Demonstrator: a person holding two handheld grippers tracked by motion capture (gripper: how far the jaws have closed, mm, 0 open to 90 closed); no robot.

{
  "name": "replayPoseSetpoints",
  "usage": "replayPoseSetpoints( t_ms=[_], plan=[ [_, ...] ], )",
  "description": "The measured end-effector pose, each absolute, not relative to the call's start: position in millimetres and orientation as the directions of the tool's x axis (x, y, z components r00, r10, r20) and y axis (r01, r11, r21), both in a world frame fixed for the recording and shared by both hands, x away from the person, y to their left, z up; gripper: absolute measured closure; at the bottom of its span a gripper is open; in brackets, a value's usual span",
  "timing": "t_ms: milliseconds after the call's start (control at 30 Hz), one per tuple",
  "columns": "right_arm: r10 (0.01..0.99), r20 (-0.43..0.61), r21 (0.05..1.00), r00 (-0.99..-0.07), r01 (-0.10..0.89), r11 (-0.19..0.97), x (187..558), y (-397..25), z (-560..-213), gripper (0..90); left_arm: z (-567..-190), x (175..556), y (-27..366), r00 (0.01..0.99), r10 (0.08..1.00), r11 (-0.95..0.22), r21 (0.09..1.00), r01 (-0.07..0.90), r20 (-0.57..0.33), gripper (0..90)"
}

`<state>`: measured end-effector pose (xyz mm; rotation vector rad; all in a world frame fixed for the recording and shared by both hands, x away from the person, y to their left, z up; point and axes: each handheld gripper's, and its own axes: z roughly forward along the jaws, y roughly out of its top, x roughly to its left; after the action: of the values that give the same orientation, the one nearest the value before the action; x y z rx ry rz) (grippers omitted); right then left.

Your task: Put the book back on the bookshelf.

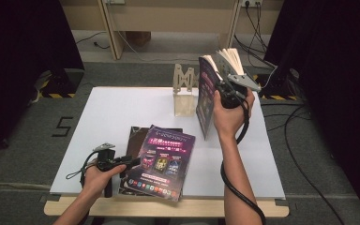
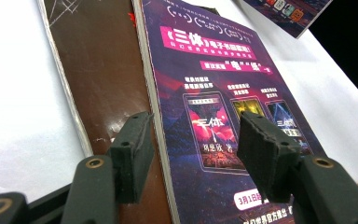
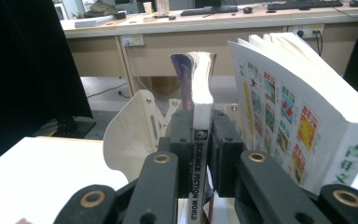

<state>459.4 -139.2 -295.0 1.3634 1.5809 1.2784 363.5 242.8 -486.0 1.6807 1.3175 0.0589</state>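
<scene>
Magazines (image 1: 161,161) lie on white table (image 1: 112,112); left gripper (image 2: 193,144) spread, right gripper (image 3: 199,135) pinching book (image 1: 208,91).

White tabletop (image 1: 122,112), wooden rack (image 1: 184,91) at its far edge, black curtains (image 1: 23,42), desk (image 1: 168,18) behind.

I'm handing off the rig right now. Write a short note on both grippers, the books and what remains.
Right gripper: shut on the spine of the held book, lifted above the table, pages fanning open, beside the wooden book stand.
Left gripper: open, jaws hovering low over the purple book, which lies on top of the brown book at the front of the white table.
Done: one book picked up.
Left: probably seat the held book in the stand, then the two still lying flat.
</scene>
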Motion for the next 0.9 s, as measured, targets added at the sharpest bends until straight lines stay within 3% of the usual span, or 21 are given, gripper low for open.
replayPoseSetpoints(
  t_ms=[900],
  plan=[
    [0.97,0.112,0.903,-0.214,0.43,-0.009,471.3,-142.3,-304.8,76.5,-486.8,363.6,240.8,0.422,0.764,0.041,0.689,0.723,-0.488,44.0]
  ],
)
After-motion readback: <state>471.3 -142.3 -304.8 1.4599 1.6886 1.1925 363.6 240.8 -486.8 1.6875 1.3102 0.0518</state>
